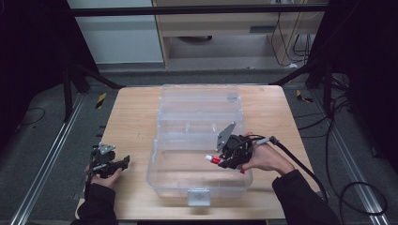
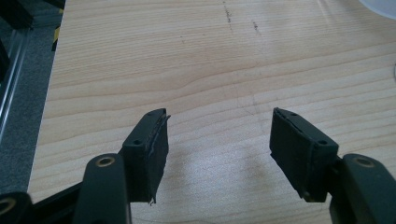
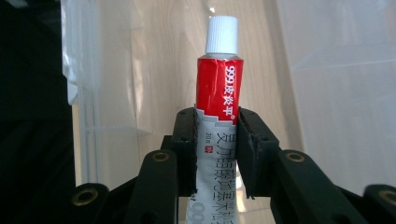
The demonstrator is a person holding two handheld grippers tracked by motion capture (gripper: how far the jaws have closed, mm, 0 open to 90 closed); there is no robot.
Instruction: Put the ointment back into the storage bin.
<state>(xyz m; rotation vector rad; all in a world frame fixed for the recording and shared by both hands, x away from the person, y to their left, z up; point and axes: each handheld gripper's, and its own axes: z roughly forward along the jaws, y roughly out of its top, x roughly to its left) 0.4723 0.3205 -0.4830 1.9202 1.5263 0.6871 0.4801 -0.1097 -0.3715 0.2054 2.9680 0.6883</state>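
From the high view we see a wooden table [image 1: 131, 122] with a clear plastic box [image 1: 199, 140] standing open in its middle, the lid tipped back toward the far edge and a latch at the near wall. The left gripper [image 1: 123, 162] sits low over the bare wood near the table's left front corner, held by the left hand [image 1: 104, 177] well apart from the box, its jaws pointing right toward the box. The right gripper [image 1: 224, 161] hangs over the box's right half, gripped by the right hand [image 1: 267, 158], and a tube [image 1: 214, 160] with a red band and white cap sticks out of it to the left, above the box's open compartment. In the left gripper view we look along two black jaws that stand wide apart with nothing between them, only the wood grain below and a corner of the box at the upper right. In the right gripper view the jaws are clamped on the tube [image 3: 217, 121], pressing its silver body from both sides just below the red band, with the white cap [image 3: 222, 34] pointing away from the gripper and the box's clear walls [image 3: 336, 84] behind it.
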